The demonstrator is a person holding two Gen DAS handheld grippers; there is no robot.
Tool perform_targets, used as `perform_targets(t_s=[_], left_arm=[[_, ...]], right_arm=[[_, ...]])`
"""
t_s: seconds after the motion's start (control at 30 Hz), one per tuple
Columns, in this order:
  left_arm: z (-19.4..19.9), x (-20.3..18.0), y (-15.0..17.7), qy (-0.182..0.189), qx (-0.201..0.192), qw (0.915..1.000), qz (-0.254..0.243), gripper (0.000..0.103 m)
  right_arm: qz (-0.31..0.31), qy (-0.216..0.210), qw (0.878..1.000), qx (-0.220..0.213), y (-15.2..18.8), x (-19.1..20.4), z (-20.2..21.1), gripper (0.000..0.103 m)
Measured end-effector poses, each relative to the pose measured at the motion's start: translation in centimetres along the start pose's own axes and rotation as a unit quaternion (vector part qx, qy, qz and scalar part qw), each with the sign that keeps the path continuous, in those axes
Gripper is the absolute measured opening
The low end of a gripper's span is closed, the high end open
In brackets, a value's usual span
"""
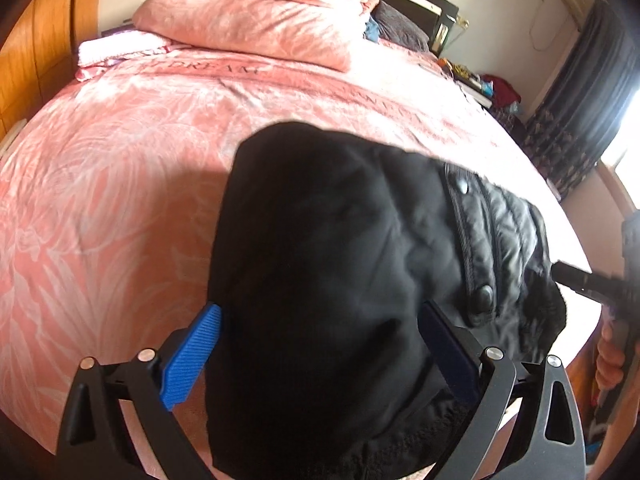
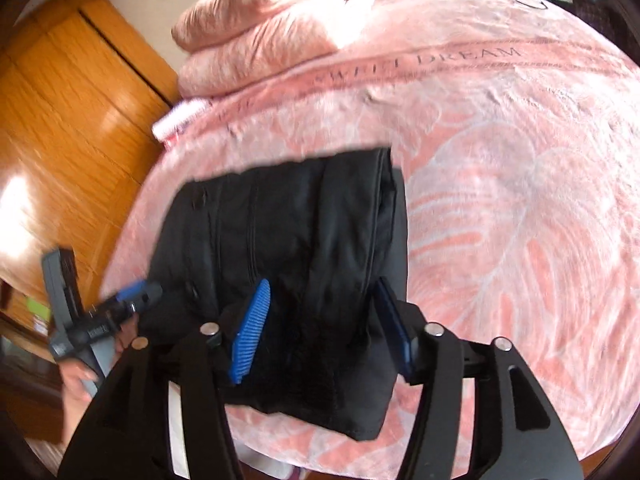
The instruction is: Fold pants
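Black pants (image 1: 328, 248) lie bunched and folded on the pink bedspread near the bed's front edge. In the left wrist view my left gripper (image 1: 320, 328) stands wide open with its blue fingers on either side of the pants' bulging fold. The waistband with snap buttons (image 1: 484, 296) shows to the right. In the right wrist view the pants (image 2: 288, 224) form a folded rectangle. My right gripper (image 2: 320, 304) is open, its blue fingers straddling a thick fold of the pants' near edge. Each gripper shows at the other view's edge.
The pink leaf-patterned bedspread (image 1: 120, 184) covers the bed. Folded pink quilts (image 1: 260, 12) are stacked at the head. A wooden wardrobe (image 2: 60, 120) stands to the left. Dark curtains (image 1: 580, 92) and a bright window are at the right.
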State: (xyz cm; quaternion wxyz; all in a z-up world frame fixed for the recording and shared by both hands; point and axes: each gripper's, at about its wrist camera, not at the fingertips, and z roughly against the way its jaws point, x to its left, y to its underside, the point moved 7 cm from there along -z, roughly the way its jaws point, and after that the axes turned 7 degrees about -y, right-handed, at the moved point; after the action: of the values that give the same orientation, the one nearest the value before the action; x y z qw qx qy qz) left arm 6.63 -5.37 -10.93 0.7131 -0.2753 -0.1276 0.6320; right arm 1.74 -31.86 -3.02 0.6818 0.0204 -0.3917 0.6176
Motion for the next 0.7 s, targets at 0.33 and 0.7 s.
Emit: perform_targets(t_s=[0.33, 0.7], left_arm=[[-0.5, -1.7, -0.5, -0.012, -0.002, 0.9994, -0.031, 0.099], [-2.2, -1.8, -0.3, -0.036, 0.003, 0.9985, -0.041, 0.1]], right_arm=[[-0.047, -0.057, 0.997, 0.012, -6.3, -2.3, -4.0, 0.007], [-0.049, -0.009, 0.998, 0.032, -5.2, -3.3, -5.4, 0.041]])
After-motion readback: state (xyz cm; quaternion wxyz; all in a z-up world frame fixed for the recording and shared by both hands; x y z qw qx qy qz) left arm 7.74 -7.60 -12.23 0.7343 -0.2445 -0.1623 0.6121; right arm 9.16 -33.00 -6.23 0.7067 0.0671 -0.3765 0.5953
